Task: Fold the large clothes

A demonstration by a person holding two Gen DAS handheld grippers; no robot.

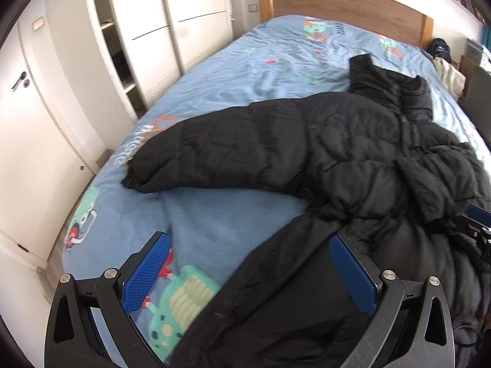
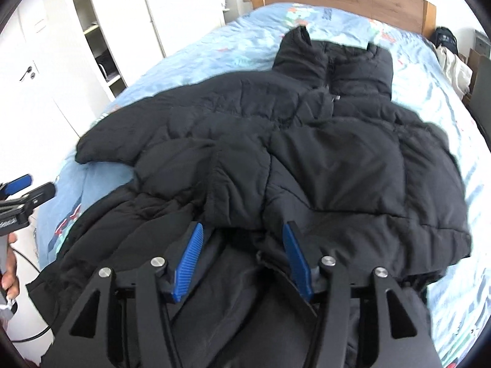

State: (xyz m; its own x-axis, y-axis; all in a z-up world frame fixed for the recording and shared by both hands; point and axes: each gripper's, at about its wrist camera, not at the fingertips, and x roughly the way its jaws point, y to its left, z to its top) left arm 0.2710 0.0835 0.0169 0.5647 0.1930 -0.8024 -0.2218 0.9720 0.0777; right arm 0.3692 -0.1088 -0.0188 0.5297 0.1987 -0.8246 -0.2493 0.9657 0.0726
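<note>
A black puffer jacket (image 1: 353, 153) lies front up on the blue cartoon-print bedcover (image 1: 245, 70), collar toward the headboard. One sleeve (image 1: 190, 153) stretches out to the left. The other sleeve (image 2: 236, 184) lies folded across the jacket (image 2: 337, 153) body. My left gripper (image 1: 248, 239) is open wide over the jacket's lower left corner, pads clear of the cloth. It also shows at the left edge of the right wrist view as the left gripper (image 2: 24, 190). My right gripper (image 2: 242, 227) hovers over the lower hem, jaws partly apart and gripping nothing; its tip, the right gripper (image 1: 475, 220), pokes in at the far right.
White wardrobes (image 1: 172, 30) and a door (image 1: 33, 116) line the left side of the bed. The wooden headboard (image 1: 337, 0) stands at the far end. A dark bag (image 2: 445, 41) and cream cloth (image 2: 457, 64) sit by the bed's far right corner. A person's hand (image 2: 9, 276) holds the left tool.
</note>
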